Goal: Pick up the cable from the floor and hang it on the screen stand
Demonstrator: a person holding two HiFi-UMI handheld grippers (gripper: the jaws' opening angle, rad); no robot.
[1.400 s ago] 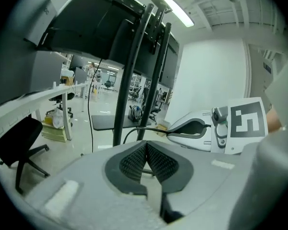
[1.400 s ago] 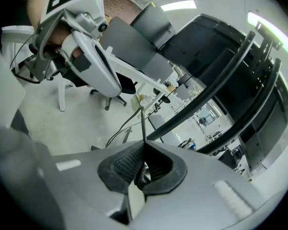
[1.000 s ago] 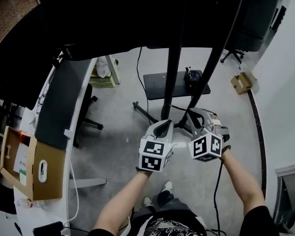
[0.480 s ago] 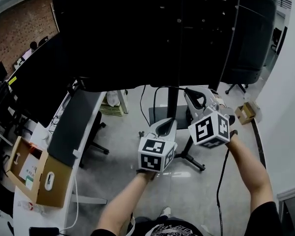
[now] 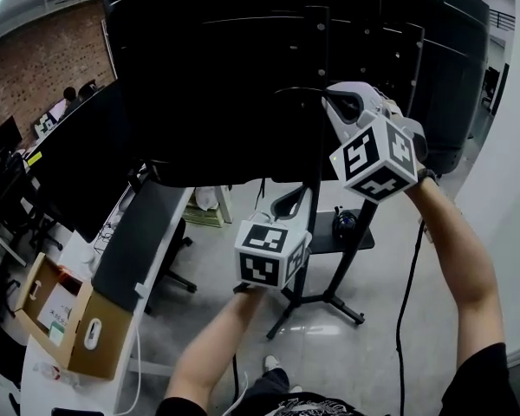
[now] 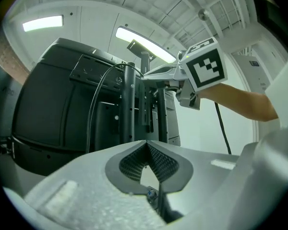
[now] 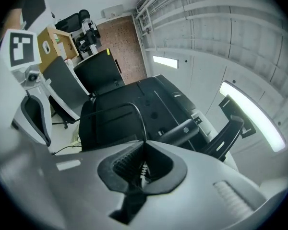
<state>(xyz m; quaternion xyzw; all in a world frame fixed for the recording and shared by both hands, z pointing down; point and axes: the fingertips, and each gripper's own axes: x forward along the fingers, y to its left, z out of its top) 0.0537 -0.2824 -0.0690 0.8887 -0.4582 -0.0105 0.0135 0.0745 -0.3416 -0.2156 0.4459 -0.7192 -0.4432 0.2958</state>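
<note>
My right gripper is raised high against the back of the big black screen, shut on a thin black cable. The cable arcs out of the jaws toward the screen's back, and another length hangs down beside my right forearm. The stand's black pole rises just left of that gripper. My left gripper sits lower, near the pole, with its jaws together and nothing visible between them. From the left gripper view, the cable loops over from the right gripper.
A small shelf on the stand carries a dark object. The stand's legs spread on the grey floor. A desk with a cardboard box and an office chair lie to the left, a white wall to the right.
My right gripper has risen from near the stand's base to high against the screen's back, taking the cable with it. The left gripper stayed low. The head view tilted upward.
</note>
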